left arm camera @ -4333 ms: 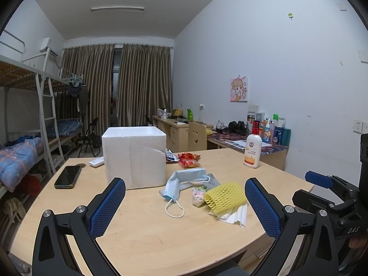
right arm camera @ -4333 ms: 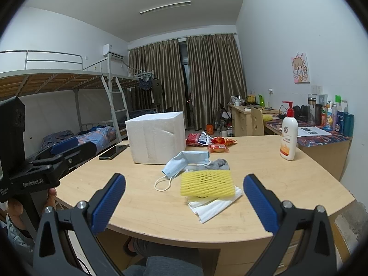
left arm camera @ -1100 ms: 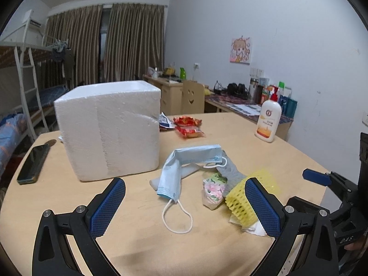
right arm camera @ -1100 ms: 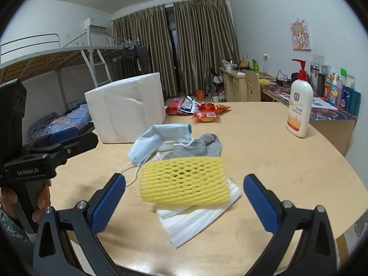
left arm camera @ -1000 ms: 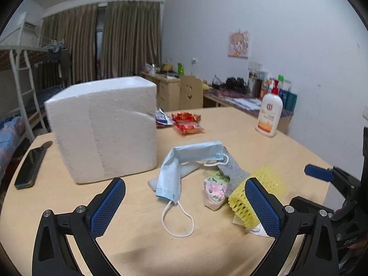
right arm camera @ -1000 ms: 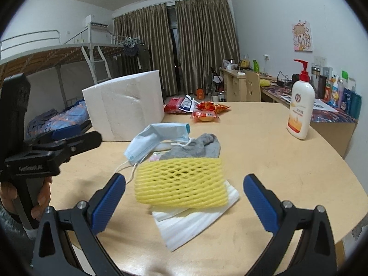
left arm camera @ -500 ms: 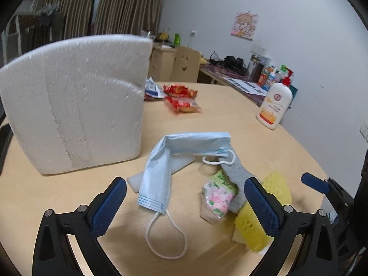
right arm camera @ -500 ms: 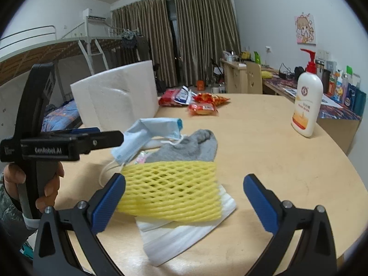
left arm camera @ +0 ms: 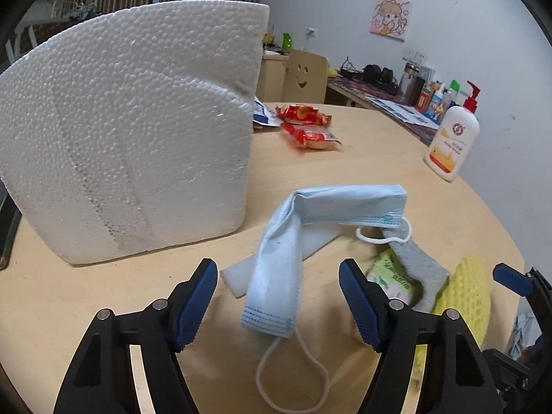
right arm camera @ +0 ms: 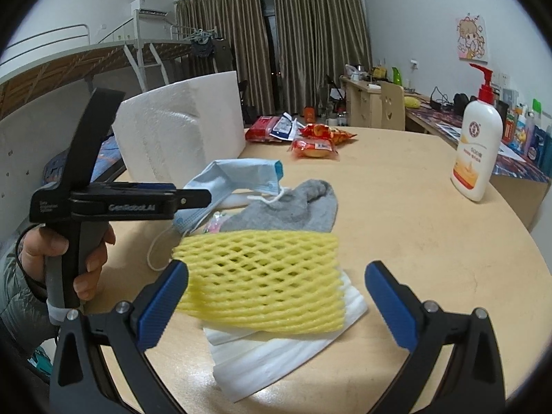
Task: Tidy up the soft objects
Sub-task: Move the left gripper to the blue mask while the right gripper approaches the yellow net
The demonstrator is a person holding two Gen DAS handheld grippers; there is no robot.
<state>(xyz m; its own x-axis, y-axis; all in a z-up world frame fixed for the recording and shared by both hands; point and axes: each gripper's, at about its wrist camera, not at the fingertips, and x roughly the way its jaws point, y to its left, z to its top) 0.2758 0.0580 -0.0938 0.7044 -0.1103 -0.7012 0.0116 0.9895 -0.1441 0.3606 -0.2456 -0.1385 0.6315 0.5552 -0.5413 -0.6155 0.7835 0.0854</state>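
A blue face mask (left arm camera: 293, 241) lies draped over a white foam strip (left arm camera: 310, 245) on the round wooden table (left arm camera: 362, 158). My left gripper (left arm camera: 277, 293) is open, its jaws on either side of the mask's near end. A grey sock (right arm camera: 293, 210) lies by a small floral packet (left arm camera: 390, 276). A yellow foam net (right arm camera: 262, 276) rests on white foam sheets (right arm camera: 276, 352). My right gripper (right arm camera: 276, 289) is open, its jaws around the net's near edge. The left gripper also shows in the right wrist view (right arm camera: 193, 197), over the mask (right arm camera: 238, 176).
A big white styrofoam box (left arm camera: 131, 124) stands at the left, close behind the mask. Red snack packets (left arm camera: 307, 127) lie further back. A lotion pump bottle (left arm camera: 452, 138) stands at the right near the table edge. A desk with clutter runs along the wall.
Both grippers have moved forward and down to the pile. The left jaws have narrowed around the mask and the right jaws around the yellow net.
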